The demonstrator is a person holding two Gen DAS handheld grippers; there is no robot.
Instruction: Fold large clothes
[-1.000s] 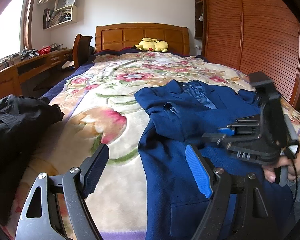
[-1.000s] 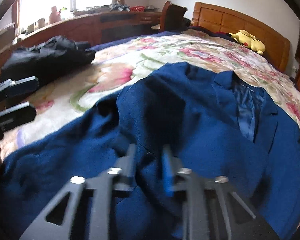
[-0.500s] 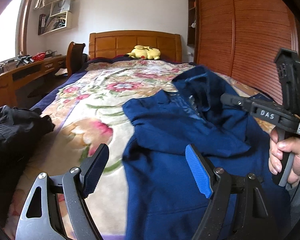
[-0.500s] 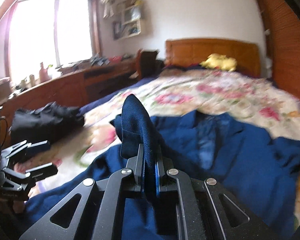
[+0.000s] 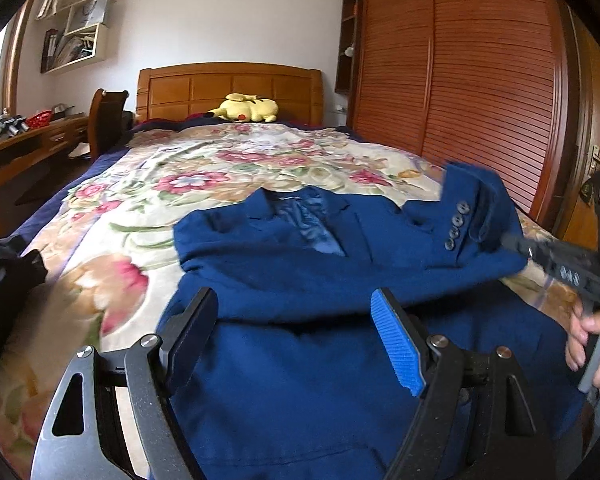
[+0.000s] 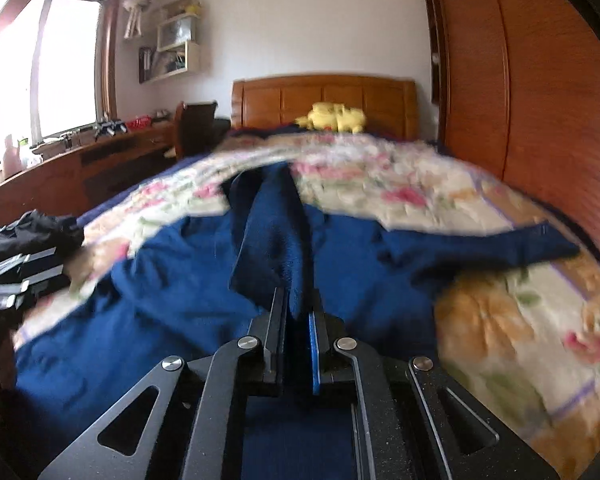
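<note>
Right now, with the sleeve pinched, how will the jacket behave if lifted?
Probably floppy: the sleeve droops from the right gripper. The jacket likely drags rather than lifts whole, since its body lies spread on the bed.

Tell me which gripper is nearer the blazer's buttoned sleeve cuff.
Right. The right gripper is shut on the sleeve cuff; the left gripper hovers open over the blazer's lower front.

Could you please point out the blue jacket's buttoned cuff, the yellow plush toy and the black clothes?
buttoned cuff (image 5: 458, 226): left wrist view, row of buttons.
yellow plush toy (image 5: 246, 109): left wrist view, body.
black clothes (image 6: 40, 230): right wrist view, top fold.
</note>
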